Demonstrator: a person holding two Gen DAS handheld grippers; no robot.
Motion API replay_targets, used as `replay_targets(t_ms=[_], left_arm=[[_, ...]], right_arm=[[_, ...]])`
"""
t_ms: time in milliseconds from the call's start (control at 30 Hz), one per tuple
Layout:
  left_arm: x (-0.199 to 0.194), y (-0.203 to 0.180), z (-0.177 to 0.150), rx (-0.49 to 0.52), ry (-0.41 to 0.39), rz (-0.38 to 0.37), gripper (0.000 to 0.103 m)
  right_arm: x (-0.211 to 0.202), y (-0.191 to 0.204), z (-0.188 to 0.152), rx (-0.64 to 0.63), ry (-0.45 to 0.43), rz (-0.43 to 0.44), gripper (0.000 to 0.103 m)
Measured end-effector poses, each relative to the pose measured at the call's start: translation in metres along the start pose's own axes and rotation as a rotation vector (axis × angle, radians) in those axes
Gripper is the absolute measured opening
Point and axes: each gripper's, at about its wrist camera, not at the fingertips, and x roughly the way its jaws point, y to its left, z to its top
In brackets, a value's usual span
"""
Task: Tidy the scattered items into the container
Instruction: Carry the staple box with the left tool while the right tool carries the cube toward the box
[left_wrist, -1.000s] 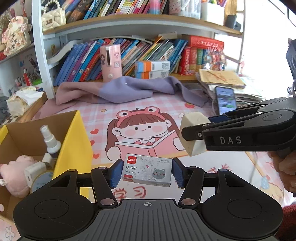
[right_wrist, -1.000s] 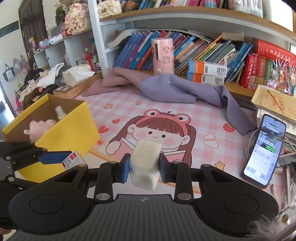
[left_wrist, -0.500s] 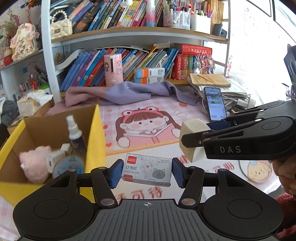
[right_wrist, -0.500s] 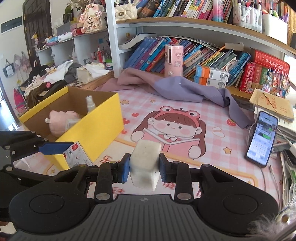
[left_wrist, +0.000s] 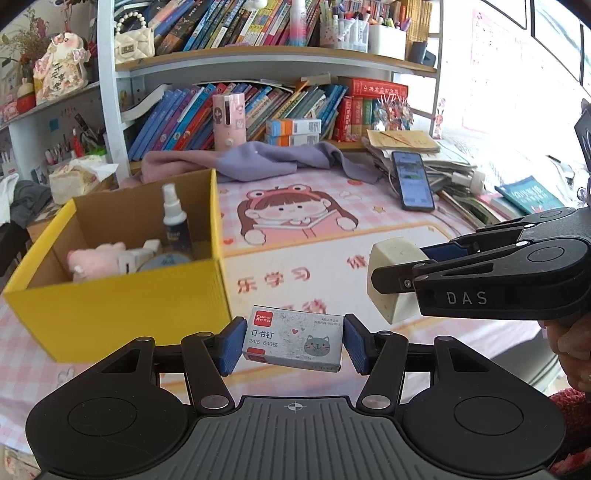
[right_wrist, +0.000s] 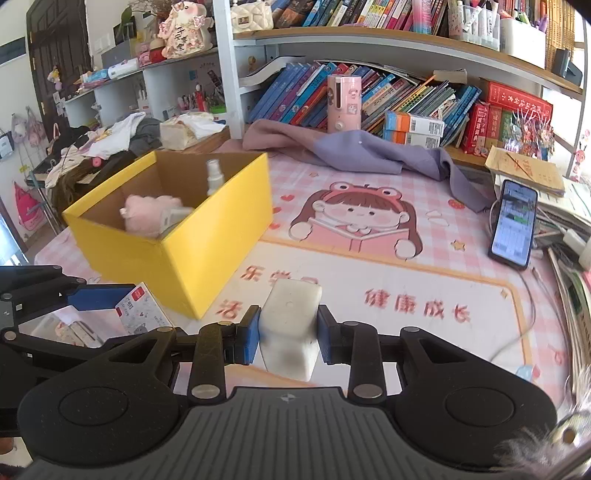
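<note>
My left gripper (left_wrist: 293, 341) is shut on a grey staple box (left_wrist: 291, 338) with a cat print, held in the air in front of the yellow cardboard box (left_wrist: 122, 306). The staple box also shows in the right wrist view (right_wrist: 138, 312). My right gripper (right_wrist: 289, 332) is shut on a white eraser block (right_wrist: 290, 325), held above the mat to the right of the yellow box (right_wrist: 207, 243); it also shows in the left wrist view (left_wrist: 388, 280). Inside the box are a pink plush (left_wrist: 94, 258), a spray bottle (left_wrist: 175, 218) and small items.
A pink cartoon desk mat (right_wrist: 369, 236) covers the table. A purple cloth (right_wrist: 354, 151) lies at the back below the bookshelf. A phone (right_wrist: 513, 221) with cables and stacked papers sits at the right edge. A pink cylinder (right_wrist: 343, 103) stands on the shelf.
Both grippers have pulled back and risen with their items still held. The yellow box now shows whole, further ahead and to the left.
</note>
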Motion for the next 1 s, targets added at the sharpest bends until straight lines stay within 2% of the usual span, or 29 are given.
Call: replay_targets(t_ms=[500,1000], left_arm=[[-0.045,0.029,-0.041,-0.068,0.015,0.051,0.055],[-0.056,0.057,-0.055,-0.13,0.029,0.104,0.055]], right_arm=[[-0.012,0.059,-0.028,-0.041,0.06,0.05,0.03],[-0.004,0.091,-0.03,-0.093,0.083,0.134,0.03]])
